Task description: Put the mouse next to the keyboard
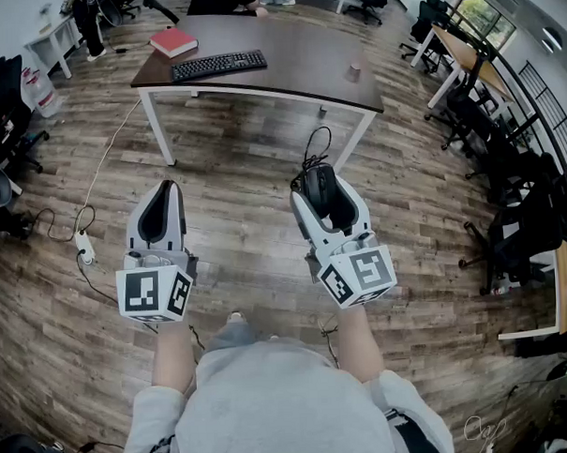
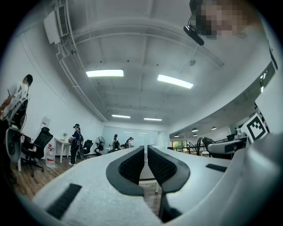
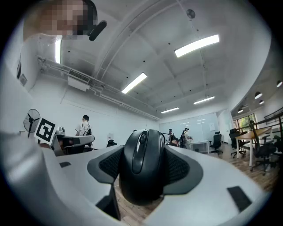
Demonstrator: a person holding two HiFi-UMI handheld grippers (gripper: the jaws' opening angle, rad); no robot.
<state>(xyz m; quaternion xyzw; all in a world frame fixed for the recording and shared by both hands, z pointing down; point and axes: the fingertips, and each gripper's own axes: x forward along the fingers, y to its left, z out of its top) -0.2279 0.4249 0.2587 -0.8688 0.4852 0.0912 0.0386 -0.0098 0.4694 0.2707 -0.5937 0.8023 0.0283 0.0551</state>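
Note:
My right gripper [image 1: 316, 175] is shut on a black wired mouse [image 1: 321, 193], held off the floor at waist height; the mouse's cable [image 1: 315, 144] loops out ahead of it. In the right gripper view the mouse [image 3: 142, 170] fills the gap, with both pads pressed on its sides. The black keyboard [image 1: 218, 65] lies on the dark brown table [image 1: 299, 51] well ahead of me. My left gripper [image 1: 166, 191] is level beside the right one. Its jaws [image 2: 146, 154] stand almost together with nothing between them.
A red book [image 1: 173, 42] lies on the table left of the keyboard, and a small cup [image 1: 353, 72] stands toward its right end. A power strip [image 1: 84, 245] with cords lies on the wood floor at left. Office chairs [image 1: 509, 225] and desks line the right side.

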